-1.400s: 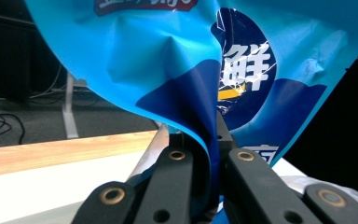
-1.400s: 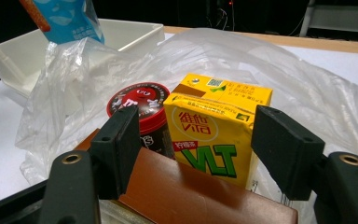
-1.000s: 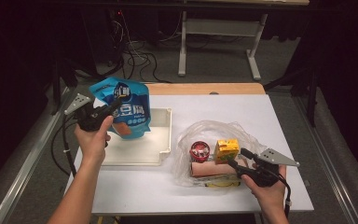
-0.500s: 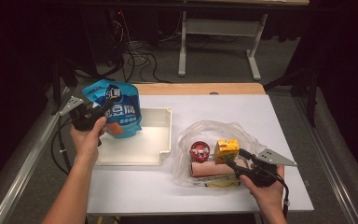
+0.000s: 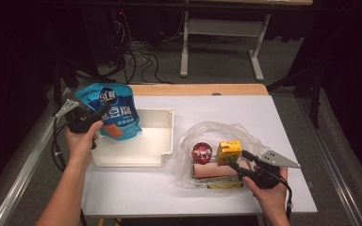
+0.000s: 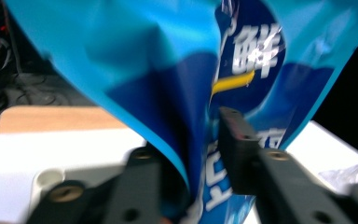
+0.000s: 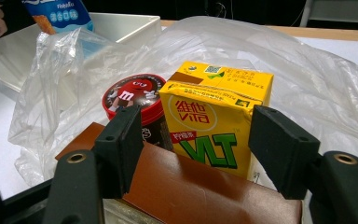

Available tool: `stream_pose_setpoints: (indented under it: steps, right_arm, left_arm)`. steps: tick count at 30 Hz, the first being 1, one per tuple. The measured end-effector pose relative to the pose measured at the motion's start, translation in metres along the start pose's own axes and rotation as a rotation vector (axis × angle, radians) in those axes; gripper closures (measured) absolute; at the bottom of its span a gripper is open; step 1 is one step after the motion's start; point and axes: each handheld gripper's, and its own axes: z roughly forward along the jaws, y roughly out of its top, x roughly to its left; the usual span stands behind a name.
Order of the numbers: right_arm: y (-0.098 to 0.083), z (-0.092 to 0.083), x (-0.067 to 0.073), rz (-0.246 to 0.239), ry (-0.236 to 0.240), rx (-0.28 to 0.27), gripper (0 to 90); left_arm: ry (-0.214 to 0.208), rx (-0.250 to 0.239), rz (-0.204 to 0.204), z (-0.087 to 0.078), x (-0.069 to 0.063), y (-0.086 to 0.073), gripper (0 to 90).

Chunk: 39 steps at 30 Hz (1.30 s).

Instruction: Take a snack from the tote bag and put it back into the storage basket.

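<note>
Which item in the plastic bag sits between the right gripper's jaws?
The yellow drink carton; the red tin stands left of it, the brown box lies in front.

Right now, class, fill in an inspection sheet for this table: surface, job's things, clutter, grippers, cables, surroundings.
Surface: white table, wooden far edge.
Job's things: blue pouch over the white tray.
Clutter: clear plastic bag holding a red tin, yellow carton, brown box.
Grippers: left gripper jaws just opening, pouch between them; right gripper open before the carton.
Cables: tangle on the floor.
Surroundings: dark; desk legs.
</note>
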Motion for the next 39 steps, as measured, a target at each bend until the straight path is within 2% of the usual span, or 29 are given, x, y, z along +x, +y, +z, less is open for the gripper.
stream_pose_setpoints:
  steps: [2, 3, 5, 6, 7, 8, 9, 12, 14, 16, 18, 19, 20, 21, 23, 25, 29, 30, 31, 35, 39]
  right_arm:
    - [0.000, 0.000, 0.000, -0.004, 0.001, -0.001, 35.7]
    - [0.000, 0.001, 0.001, -0.006, 0.003, 0.000, 35.7]
    - [0.000, 0.000, 0.002, -0.010, 0.005, 0.001, 35.7]
    - [0.000, 0.000, 0.002, -0.012, 0.007, 0.000, 35.7]
    - [0.000, 0.000, 0.002, -0.015, 0.007, -0.001, 35.7]
    - [0.000, -0.001, 0.002, -0.012, 0.005, -0.001, 35.7]
    - [0.000, -0.002, 0.000, -0.012, 0.005, -0.003, 35.7]
    - [-0.001, -0.003, -0.002, -0.001, 0.001, -0.002, 35.7]
    - [-0.001, -0.003, -0.004, 0.004, 0.001, -0.005, 35.7]
    - [-0.001, -0.003, -0.004, 0.008, -0.002, -0.007, 35.8]
    - [0.000, -0.003, -0.004, 0.006, -0.003, -0.006, 36.0]
    - [0.000, -0.003, -0.004, 0.004, -0.002, -0.007, 36.0]
    - [0.000, -0.003, -0.003, 0.003, -0.003, -0.008, 36.0]
    - [0.000, -0.003, -0.003, 0.006, -0.002, -0.007, 36.1]
    - [0.000, -0.002, -0.003, 0.006, -0.002, -0.005, 36.3]
    - [-0.001, -0.001, -0.003, 0.006, 0.000, -0.003, 36.3]
    - [0.000, -0.002, -0.002, 0.002, -0.003, -0.004, 36.4]
    - [0.000, -0.002, -0.002, 0.002, -0.003, -0.004, 36.4]
    - [0.000, -0.002, -0.002, 0.006, -0.008, -0.009, 36.5]
    - [0.001, -0.001, -0.003, 0.014, -0.024, -0.007, 36.5]
    - [0.002, 0.003, 0.001, 0.023, -0.062, -0.003, 33.7]
  left_arm:
    - [0.014, 0.018, 0.002, 0.000, -0.002, 0.000, 52.2]
    - [0.044, 0.042, -0.007, -0.002, -0.006, 0.001, 44.5]
    - [0.073, 0.056, -0.008, -0.007, -0.010, 0.001, 28.5]
    - [0.073, 0.056, -0.008, -0.007, -0.010, 0.001, 22.8]
    - [0.125, 0.055, -0.007, -0.013, -0.013, 0.001, 21.3]
    - [0.125, 0.055, -0.007, -0.013, -0.013, 0.001, 19.2]
    - [0.152, 0.039, -0.031, -0.024, -0.019, -0.001, 18.7]
    - [0.183, 0.018, -0.029, -0.037, -0.031, -0.009, 26.3]
    - [0.252, 0.019, -0.012, -0.044, -0.040, -0.015, 37.7]
    - [0.321, 0.001, -0.006, -0.052, -0.047, -0.021, 53.8]
    - [0.297, -0.014, -0.026, -0.056, -0.053, -0.029, 71.5]
    - [0.276, -0.006, -0.026, -0.056, -0.056, -0.033, 77.4]
    - [0.276, -0.006, -0.026, -0.056, -0.056, -0.033, 82.7]
    - [0.257, 0.045, -0.011, -0.050, -0.065, -0.043, 85.1]
    - [0.253, 0.086, -0.020, -0.041, -0.069, -0.052, 89.1]
    - [0.268, 0.117, -0.021, -0.030, -0.070, -0.059, 90.0]
    - [0.262, 0.154, -0.079, -0.012, -0.067, -0.068, 90.0]
    - [0.262, 0.154, -0.079, -0.012, -0.067, -0.068, 90.0]
    - [0.248, 0.156, -0.102, -0.006, -0.066, -0.070, 90.0]
    - [0.246, 0.160, -0.088, -0.001, -0.070, -0.073, 90.0]
    - [0.233, 0.148, -0.066, -0.006, -0.079, -0.074, 87.9]
